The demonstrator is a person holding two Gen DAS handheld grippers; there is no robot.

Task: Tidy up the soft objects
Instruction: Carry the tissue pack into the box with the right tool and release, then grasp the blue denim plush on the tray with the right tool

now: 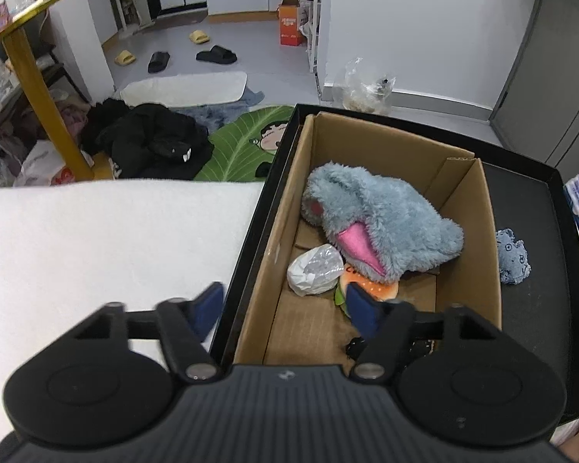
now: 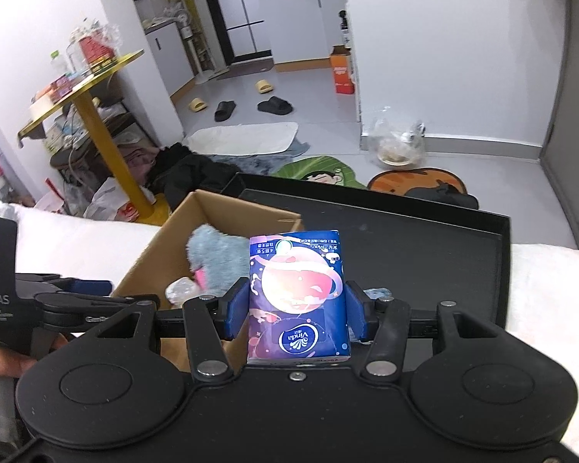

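Bright, even indoor light — soft shadows, no glare; strong fisheye bending at edges (dark corners), focus sharp.

- The tissue pack (image 2: pixel 298 297) bears the brand "Vinda" in white letters on a blue oval, printed upside down near its lower edge.
- Small Chinese print runs along the tissue pack's top edge, too small to read.
- The left gripper's body (image 2: pixel 4 301) at the left edge of the right wrist view shows the letters "DAS"; the smaller lines under them are unreadable.
- The orange carton (image 1: pixel 289 23) on the floor carries print too blurred to read.
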